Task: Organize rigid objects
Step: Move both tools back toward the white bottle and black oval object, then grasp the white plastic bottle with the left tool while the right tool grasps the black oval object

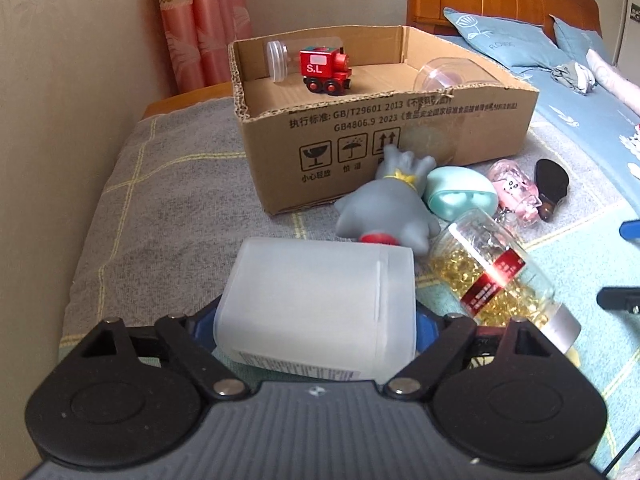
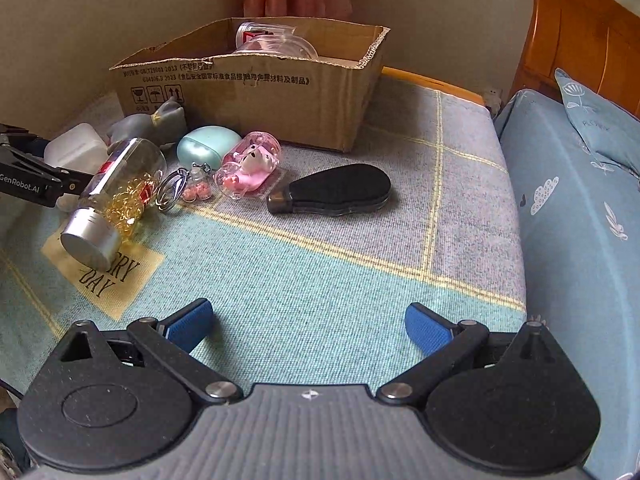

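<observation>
The left gripper (image 1: 316, 320) has its jaws clenched on a frosted white plastic container (image 1: 316, 304), which lies on its side between the blue pads just above the blanket (image 1: 168, 208) covering the bed. The right gripper (image 2: 308, 326) hangs over a bare stretch of the same blanket with its jaws released and nothing between them. Ahead stands an open cardboard box (image 1: 400, 140) holding a red toy train (image 1: 326, 68) marked "S.L", a clear tube with a screw cap (image 1: 280, 58) behind it, and a clear plastic cup (image 1: 440, 74) on its side near the right wall. In front of the box lies a loose row of things: a grey rubber animal toy (image 1: 384, 208) touching the box's front wall, a mint-green oval case (image 1: 460, 196) just beside it, a pink transparent toy case (image 2: 250, 164), a small keychain with a tiny bottle of pink beads (image 2: 188, 188), and a flat black shoe-shaped object (image 2: 336, 192) further right. A glass bottle of golden capsules (image 2: 116, 188), red-labelled and silver-capped, lies tilted near the held container, its cap over a yellow patch (image 2: 108, 280) printed on the blanket.
</observation>
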